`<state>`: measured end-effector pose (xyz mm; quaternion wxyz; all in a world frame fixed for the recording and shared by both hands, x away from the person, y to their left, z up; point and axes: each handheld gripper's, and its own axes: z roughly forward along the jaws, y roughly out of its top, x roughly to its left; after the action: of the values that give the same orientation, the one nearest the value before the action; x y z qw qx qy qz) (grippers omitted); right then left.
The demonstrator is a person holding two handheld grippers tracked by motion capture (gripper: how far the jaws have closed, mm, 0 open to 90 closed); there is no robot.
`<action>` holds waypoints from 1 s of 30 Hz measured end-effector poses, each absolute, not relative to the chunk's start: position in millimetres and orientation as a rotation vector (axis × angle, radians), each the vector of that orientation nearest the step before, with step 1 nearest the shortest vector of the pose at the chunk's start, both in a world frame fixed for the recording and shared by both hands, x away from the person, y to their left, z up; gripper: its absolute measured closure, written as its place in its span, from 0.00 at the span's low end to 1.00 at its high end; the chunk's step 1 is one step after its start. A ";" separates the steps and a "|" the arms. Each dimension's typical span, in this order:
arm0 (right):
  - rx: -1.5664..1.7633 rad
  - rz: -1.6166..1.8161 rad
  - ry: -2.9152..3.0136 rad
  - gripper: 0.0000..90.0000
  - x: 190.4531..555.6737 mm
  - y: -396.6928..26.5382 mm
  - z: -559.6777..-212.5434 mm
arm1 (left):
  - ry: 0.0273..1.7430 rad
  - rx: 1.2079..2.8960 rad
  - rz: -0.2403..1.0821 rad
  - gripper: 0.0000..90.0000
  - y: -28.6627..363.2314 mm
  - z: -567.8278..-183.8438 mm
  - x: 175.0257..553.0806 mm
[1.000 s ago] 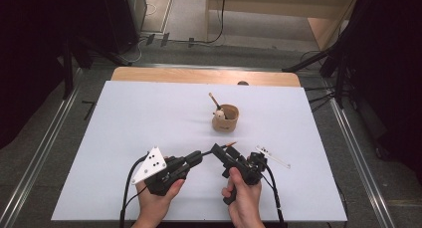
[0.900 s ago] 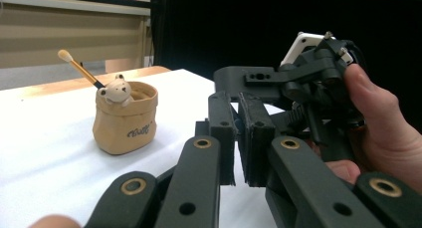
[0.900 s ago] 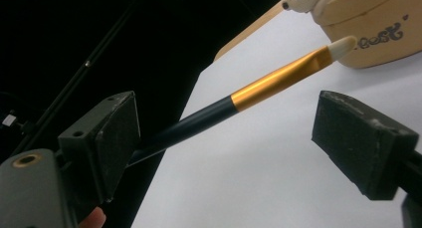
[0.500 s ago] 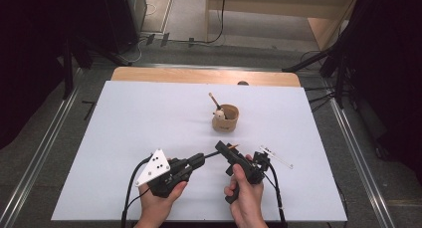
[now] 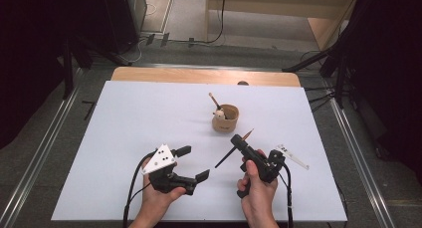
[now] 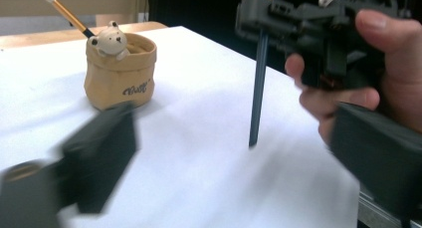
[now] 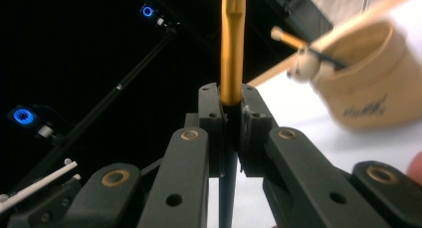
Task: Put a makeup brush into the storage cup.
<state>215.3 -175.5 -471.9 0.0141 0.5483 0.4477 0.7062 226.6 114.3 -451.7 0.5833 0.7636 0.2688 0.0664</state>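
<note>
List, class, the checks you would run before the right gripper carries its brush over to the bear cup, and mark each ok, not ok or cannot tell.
1. Right gripper shut on the makeup brush: ok; its jaws have just been closing.
2. Left gripper open, off the brush: ok.
3. Bear cup upright on the white table: ok.
4. Room in the cup beside the brush already in it: ok.
5. Which end goes in first: cannot tell.
</note>
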 end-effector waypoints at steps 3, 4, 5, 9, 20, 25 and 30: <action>1.636 2.130 1.424 0.93 213.3 -178.3 -466.5 | 0.649 1.774 0.166 0.00 120.9 -450.3 227.7; 1.597 2.084 1.442 0.93 212.4 -178.5 -464.8 | 0.649 1.767 0.177 0.00 124.1 -449.9 228.1; 1.569 2.048 1.457 0.93 211.8 -178.7 -463.1 | 0.656 1.759 0.185 0.00 127.3 -449.5 228.4; 1.485 1.939 1.496 0.93 209.9 -178.8 -457.5 | 0.673 1.759 0.209 0.00 138.9 -450.0 230.8; 1.329 1.772 1.598 0.93 208.3 -171.6 -451.5 | 0.683 1.760 0.285 0.00 170.0 -453.3 229.4; 1.291 1.763 1.605 0.93 209.5 -174.0 -451.4 | 0.709 1.746 0.323 0.00 184.8 -455.7 228.8; 1.251 1.724 1.631 0.93 209.6 -175.8 -451.1 | 0.729 1.737 0.355 0.00 200.7 -459.2 229.3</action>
<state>209.6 -175.8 -451.1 0.2274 0.4542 0.5920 0.6257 229.3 200.7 -459.2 0.5747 0.7415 0.3112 0.1517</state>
